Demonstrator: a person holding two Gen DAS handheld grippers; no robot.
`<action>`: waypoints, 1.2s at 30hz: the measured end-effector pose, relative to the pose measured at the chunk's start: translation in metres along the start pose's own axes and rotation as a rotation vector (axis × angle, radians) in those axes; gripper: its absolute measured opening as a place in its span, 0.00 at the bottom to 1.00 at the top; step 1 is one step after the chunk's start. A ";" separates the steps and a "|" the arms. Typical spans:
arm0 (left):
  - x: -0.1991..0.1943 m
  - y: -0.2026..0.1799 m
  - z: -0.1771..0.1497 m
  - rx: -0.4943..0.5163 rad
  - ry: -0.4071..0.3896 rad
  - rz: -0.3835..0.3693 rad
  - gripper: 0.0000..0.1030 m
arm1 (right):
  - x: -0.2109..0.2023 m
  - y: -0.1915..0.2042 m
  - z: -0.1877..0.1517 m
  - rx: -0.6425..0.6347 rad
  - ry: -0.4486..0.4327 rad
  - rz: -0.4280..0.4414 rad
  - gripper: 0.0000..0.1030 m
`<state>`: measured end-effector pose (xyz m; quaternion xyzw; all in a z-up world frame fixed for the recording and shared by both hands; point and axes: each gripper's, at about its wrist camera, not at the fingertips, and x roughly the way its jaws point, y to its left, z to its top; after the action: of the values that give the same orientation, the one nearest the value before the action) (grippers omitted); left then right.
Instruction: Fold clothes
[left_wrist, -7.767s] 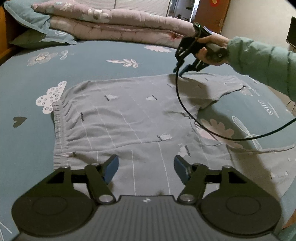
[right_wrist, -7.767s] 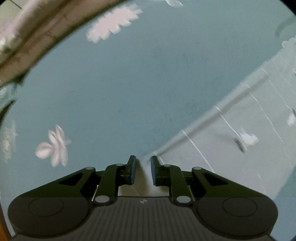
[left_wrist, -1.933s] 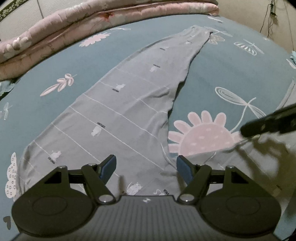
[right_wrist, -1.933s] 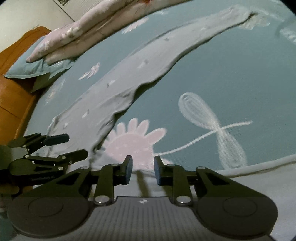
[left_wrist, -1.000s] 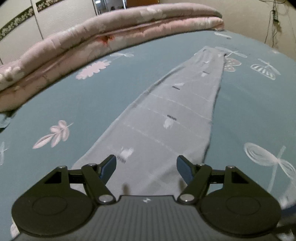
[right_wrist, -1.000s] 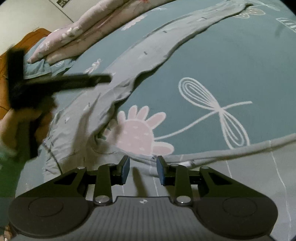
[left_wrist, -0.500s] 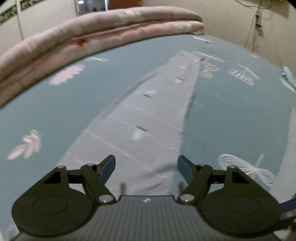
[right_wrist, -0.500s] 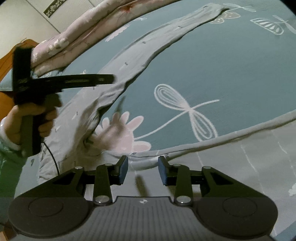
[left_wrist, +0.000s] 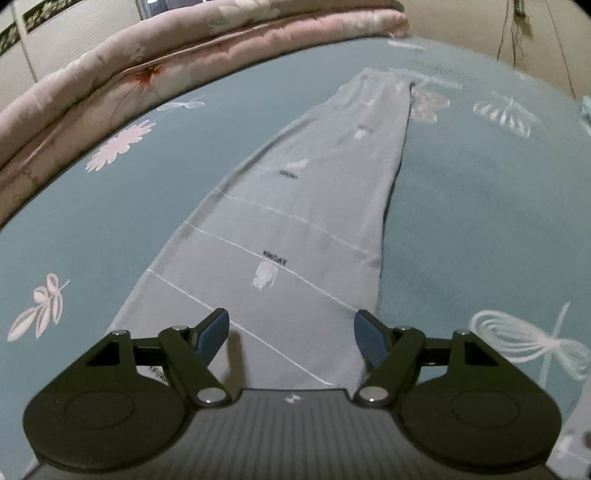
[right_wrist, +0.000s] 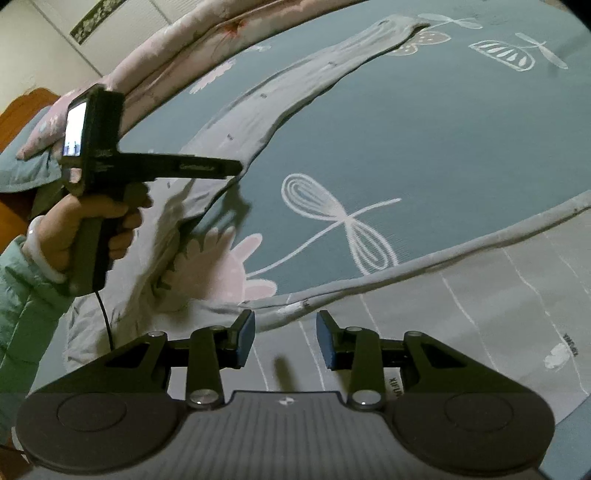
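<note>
In the left wrist view, a pair of grey cotton trousers with thin white lines and small printed motifs (left_wrist: 295, 221) is seen laid out on the teal bedsheet with white and pink flower prints (left_wrist: 480, 221). One leg runs as a long flat strip from the bottom centre of the frame up to the upper right of centre, where its cuff ends. The left gripper (left_wrist: 291, 332) is held above the near part of that leg with its blue-padded jaws set wide — nothing is gripped between them. A folded pink quilt (left_wrist: 184, 48) is banked along the top of the frame.

In the right wrist view, the other leg of the trousers is seen crossing the lower right of the frame, its edge rolled into a long ridge that runs from the centre out to the right side. The right gripper (right_wrist: 286, 338) is poised just over that ridge with its jaws moderately apart and opening; no cloth is pinched. At the left of the frame the left gripper is seen from the side, carried in a hand (right_wrist: 85, 229) with a pale green sleeve.

Judged from how the garment lies, the two legs are spread well apart in a V and no fold has been made yet — smoothing looks done on the far leg, while bringing one leg over the other and folding lengthwise remain.
</note>
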<state>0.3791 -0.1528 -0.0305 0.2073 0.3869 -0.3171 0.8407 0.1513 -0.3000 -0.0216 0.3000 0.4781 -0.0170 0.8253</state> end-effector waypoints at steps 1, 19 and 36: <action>-0.012 0.003 -0.002 -0.006 -0.016 -0.017 0.74 | -0.001 -0.002 0.001 0.006 -0.005 -0.001 0.40; -0.067 0.016 -0.092 -0.076 0.076 0.049 0.74 | 0.031 0.035 0.001 -0.142 0.076 0.092 0.41; 0.066 -0.053 0.062 0.246 -0.078 0.129 0.81 | 0.001 -0.014 0.015 -0.087 -0.040 -0.005 0.50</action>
<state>0.4072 -0.2521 -0.0496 0.3208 0.2982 -0.3154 0.8419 0.1594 -0.3185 -0.0239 0.2622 0.4627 -0.0042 0.8468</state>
